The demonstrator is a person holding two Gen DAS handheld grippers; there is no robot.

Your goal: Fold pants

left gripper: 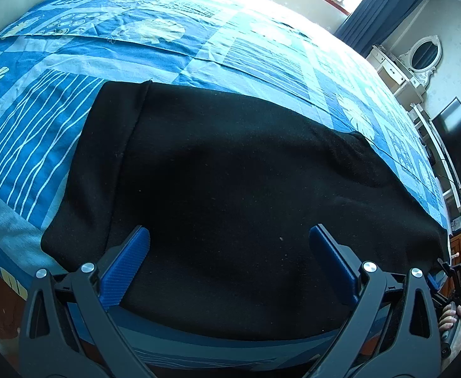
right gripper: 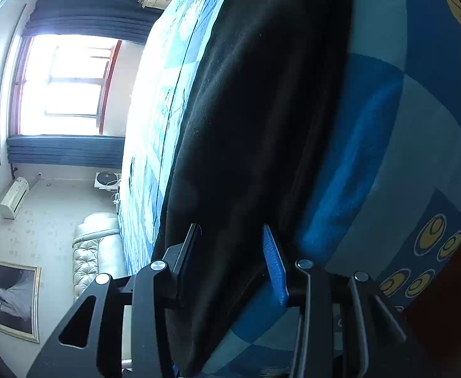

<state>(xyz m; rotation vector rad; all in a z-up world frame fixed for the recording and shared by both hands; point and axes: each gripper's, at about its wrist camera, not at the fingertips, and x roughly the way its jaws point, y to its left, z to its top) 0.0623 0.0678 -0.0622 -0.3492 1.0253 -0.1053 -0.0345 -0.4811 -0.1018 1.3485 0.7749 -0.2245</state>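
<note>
Black pants (left gripper: 230, 163) lie folded flat on the blue patterned bedspread (left gripper: 199, 47), near the bed's front edge. My left gripper (left gripper: 230, 245) hovers over their near edge, open wide, its blue pads (left gripper: 126, 271) apart above the cloth with nothing gripped. In the right wrist view the picture is rolled sideways. There the pants (right gripper: 262, 110) run up the frame, and my right gripper (right gripper: 232, 242) straddles their near end. Its jaws stand apart with loose black cloth between them and no visible pinch. That gripper's body (left gripper: 459, 278) and a hand (left gripper: 454, 318) show at the pants' right end.
The bedspread (right gripper: 388, 157) drapes over the bed's edge. A window with dark curtains (right gripper: 69, 82), a white dresser with a mirror (left gripper: 419, 60), a dark screen (left gripper: 457, 141), a padded headboard (right gripper: 95, 249) and a framed picture (right gripper: 9, 296) line the room.
</note>
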